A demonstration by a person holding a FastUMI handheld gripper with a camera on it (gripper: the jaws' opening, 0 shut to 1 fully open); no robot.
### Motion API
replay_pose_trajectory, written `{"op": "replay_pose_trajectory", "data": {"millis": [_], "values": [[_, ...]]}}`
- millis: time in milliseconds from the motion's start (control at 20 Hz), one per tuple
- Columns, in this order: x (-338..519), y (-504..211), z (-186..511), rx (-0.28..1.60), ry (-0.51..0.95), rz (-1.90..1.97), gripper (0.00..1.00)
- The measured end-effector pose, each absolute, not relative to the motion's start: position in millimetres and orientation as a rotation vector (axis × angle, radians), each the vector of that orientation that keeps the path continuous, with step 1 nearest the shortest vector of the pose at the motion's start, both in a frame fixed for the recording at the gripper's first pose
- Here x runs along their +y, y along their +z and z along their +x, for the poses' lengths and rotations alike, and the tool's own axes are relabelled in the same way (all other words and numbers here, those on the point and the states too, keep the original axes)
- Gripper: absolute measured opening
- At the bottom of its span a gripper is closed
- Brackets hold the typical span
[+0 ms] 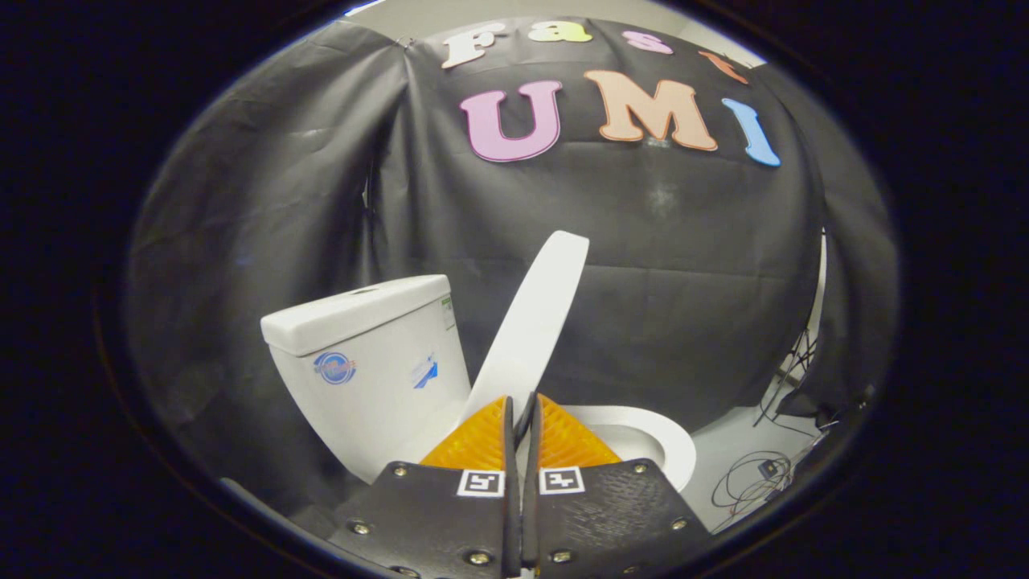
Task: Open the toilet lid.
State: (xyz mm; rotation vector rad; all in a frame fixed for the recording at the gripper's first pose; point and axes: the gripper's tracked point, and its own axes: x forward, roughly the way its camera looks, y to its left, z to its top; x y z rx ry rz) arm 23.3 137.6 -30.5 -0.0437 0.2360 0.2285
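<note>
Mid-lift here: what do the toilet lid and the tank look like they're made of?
Toilet lid: probably moulded plastic; thin, white, smooth, evenly matte, raised partway with the gripper shut on its lower edge.
Tank: likely glazed ceramic; thick-walled, white, with a soft sheen and stickers lying flat on it. Neither can be confirmed by look alone.

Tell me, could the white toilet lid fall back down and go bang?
Probably, yes. The white plastic toilet lid is raised but tilted, not yet resting against the white ceramic tank. The gripper has its fingers almost together at the lid's lower edge; whether they pinch it is unclear. If they slip, the lid might drop onto the white oval seat.
</note>
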Motion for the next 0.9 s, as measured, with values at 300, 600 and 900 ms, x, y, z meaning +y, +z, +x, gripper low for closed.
{"op": "replay_pose_trajectory", "data": {"millis": [300, 600, 900], "values": [[146, -29, 23, 0.223, 0.234, -0.087, 0.02], [152, -27, 23, 0.211, 0.234, -0.148, 0.02], [162, -24, 22, 0.199, 0.245, -0.197, 0.02]]}}
